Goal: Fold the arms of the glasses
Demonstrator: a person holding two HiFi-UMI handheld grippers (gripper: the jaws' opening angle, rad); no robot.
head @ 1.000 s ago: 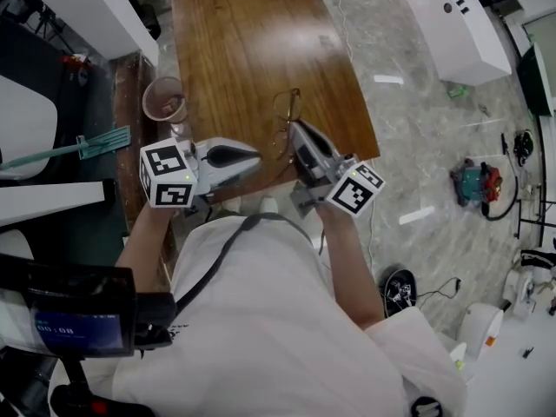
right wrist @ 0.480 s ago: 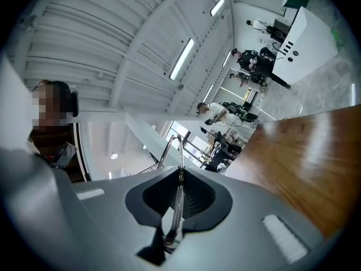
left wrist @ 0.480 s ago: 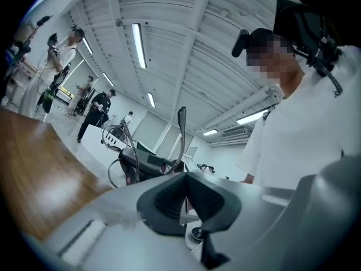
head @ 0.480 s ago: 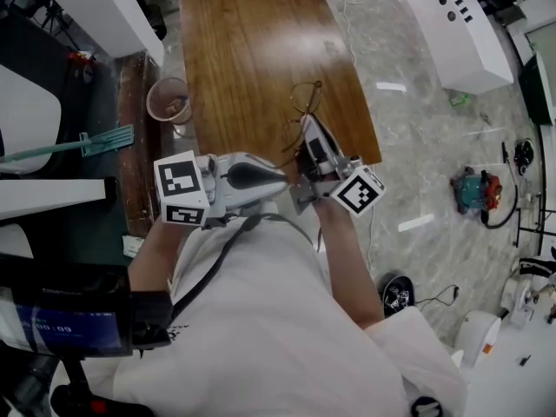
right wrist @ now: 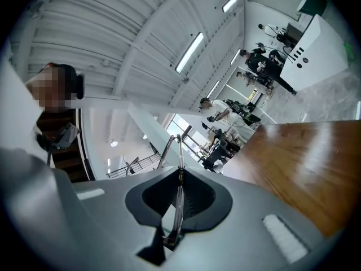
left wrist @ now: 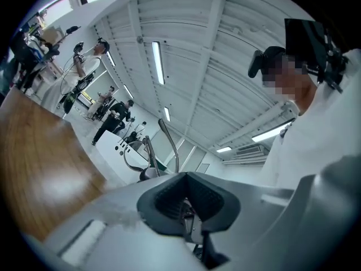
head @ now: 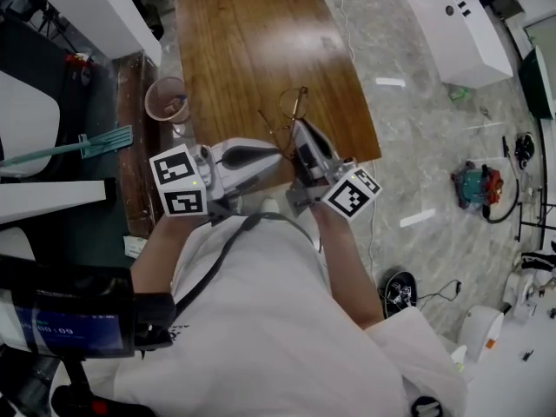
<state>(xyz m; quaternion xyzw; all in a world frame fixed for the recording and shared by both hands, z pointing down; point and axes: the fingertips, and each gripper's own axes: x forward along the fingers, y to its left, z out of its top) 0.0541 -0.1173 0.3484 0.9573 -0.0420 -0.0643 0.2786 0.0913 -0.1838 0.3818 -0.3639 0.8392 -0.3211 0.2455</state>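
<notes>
A person in a white shirt [head: 261, 320] stands at the near end of a brown wooden bench [head: 252, 33] with a tool in each hand. The left hand-held gripper [head: 276, 152] points across to the right, and its marker cube is close to the person's body. Its jaws are squeezed together, and one thin arm of the glasses [left wrist: 164, 143] seems to be pinched at their tips and sticks up from there. The right hand-held gripper [head: 298, 131] points away from the person. Its jaws are almost closed on a thin wire part of the glasses [right wrist: 179, 157], which runs right down between the pads.

The glasses [head: 291, 107] are up in the air between the two tips, just over the near edge of the bench (they are thin and gold-brown, so they are hard to see against the wood).

Farther off on the left, beside the bench, there is a pinkish cup [head: 167, 101]. On the right is a shiny grey floor [head: 417, 146].
</notes>
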